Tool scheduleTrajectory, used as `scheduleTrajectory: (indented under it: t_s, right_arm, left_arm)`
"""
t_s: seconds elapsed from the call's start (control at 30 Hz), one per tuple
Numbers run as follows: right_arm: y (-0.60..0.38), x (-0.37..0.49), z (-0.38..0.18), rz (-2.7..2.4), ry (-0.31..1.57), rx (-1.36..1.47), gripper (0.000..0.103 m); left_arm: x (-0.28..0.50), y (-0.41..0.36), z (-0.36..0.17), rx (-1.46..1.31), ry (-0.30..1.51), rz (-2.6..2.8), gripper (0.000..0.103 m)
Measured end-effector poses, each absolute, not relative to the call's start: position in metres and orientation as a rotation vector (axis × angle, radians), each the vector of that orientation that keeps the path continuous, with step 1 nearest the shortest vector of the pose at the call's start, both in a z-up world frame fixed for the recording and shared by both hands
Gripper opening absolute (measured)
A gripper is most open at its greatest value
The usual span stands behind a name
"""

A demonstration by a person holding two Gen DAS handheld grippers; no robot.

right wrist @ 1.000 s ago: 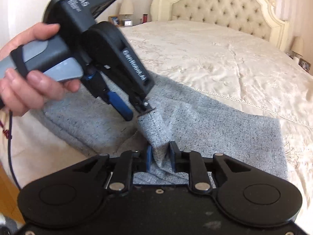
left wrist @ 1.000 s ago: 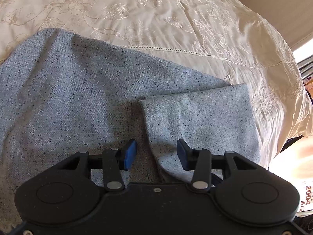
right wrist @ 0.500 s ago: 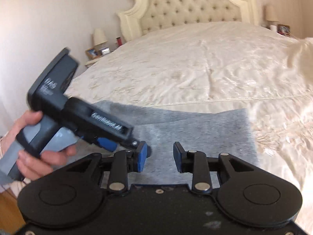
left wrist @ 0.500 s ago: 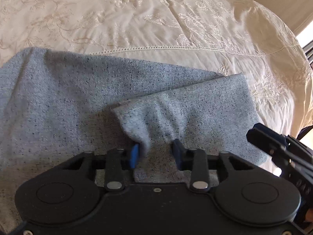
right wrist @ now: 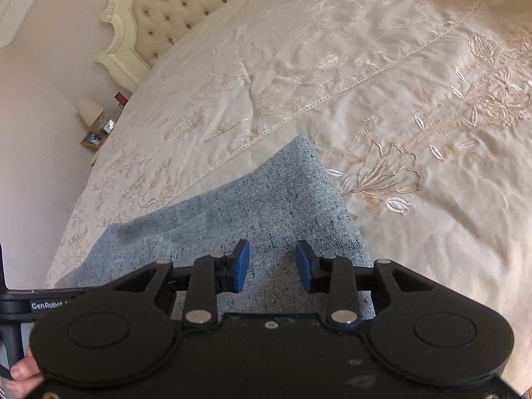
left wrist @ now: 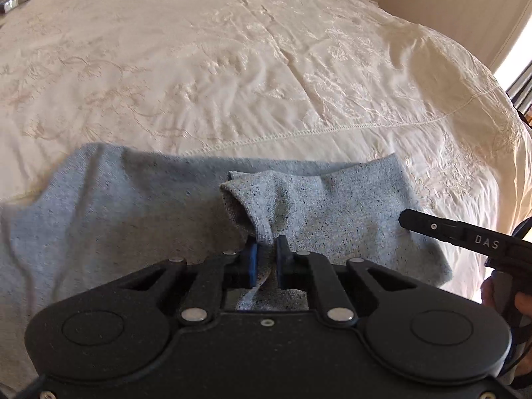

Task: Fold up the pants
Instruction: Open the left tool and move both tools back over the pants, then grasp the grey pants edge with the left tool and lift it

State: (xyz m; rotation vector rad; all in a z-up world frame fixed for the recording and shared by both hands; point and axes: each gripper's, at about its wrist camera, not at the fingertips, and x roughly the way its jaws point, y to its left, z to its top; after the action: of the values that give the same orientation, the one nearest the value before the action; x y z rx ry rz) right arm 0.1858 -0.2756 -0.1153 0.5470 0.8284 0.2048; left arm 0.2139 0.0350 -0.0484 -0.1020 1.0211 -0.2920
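Left gripper (left wrist: pixel 265 254): two blue pads closing on a bunched fold of cloth, which sits pinched between them. Right gripper (right wrist: pixel 272 267): two pads spread and opening, nothing between them, cloth lying below. One pair of grey speckled pants (left wrist: pixel 139 219), flat on the near part of one cream embroidered bedspread (left wrist: pixel 252 66), one leg end folded over on the right. Near edge of the pants hidden under both tools. One tufted headboard (right wrist: pixel 176 3) far left. Nightstand items too small to tell.
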Motion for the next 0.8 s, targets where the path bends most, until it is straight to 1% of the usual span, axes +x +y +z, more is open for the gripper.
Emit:
scheduleTrajectory:
  t_s: [0.07,0.1,0.13,0.17,0.2,0.23,0.33,0.4,0.5,0.53,0.6,0.7,0.8]
  right_arm:
    - [-0.269,0.186,-0.106,0.225,0.81,0.539,0.035]
    - [-0.266,0.186,-0.1,0.239,0.803,0.535,0.035]
    - [-0.262,0.188,-0.097,0.25,0.799,0.53,0.035]
    - [-0.259,0.192,-0.096,0.254,0.798,0.519,0.035]
    - [-0.254,0.196,-0.097,0.25,0.803,0.504,0.035]
    - [-0.25,0.199,-0.099,0.241,0.811,0.486,0.035]
    - [-0.241,0.204,-0.107,0.187,0.845,0.426,0.033]
    - [-0.238,0.198,-0.103,0.173,0.814,0.404,0.034]
    - [-0.232,0.192,-0.097,0.191,0.761,0.398,0.035]
    - [-0.23,0.191,-0.095,0.207,0.755,0.406,0.035]
    - [-0.226,0.189,-0.094,0.244,0.759,0.423,0.035]
    - [-0.219,0.19,-0.101,0.241,0.8,0.401,0.035]
    - [-0.215,0.196,-0.121,0.209,0.892,0.396,0.032]
  left_arm:
    - [0.22,0.046,-0.049,-0.08,1.024,-0.284,0.016]
    - [0.226,0.049,-0.054,-0.078,1.057,-0.303,0.022]
    - [0.233,0.054,-0.066,-0.098,1.118,-0.303,0.026]
    - [0.237,0.058,-0.077,-0.122,1.181,-0.29,0.026]
    - [0.24,0.064,-0.086,-0.145,1.227,-0.26,0.025]
    - [0.239,0.071,-0.089,-0.174,1.241,-0.227,0.024]
    - [0.229,0.091,-0.079,-0.259,1.174,-0.158,0.024]
    - [0.219,0.094,-0.071,-0.273,1.128,-0.119,0.023]
    - [0.207,0.083,-0.067,-0.25,1.125,-0.169,0.024]
    - [0.202,0.079,-0.068,-0.228,1.131,-0.187,0.025]
    - [0.195,0.072,-0.072,-0.136,1.144,-0.175,0.03]
    - [0.185,0.071,-0.084,0.034,1.164,-0.083,0.029]
    - [0.172,0.09,-0.075,0.011,1.133,-0.077,0.029]
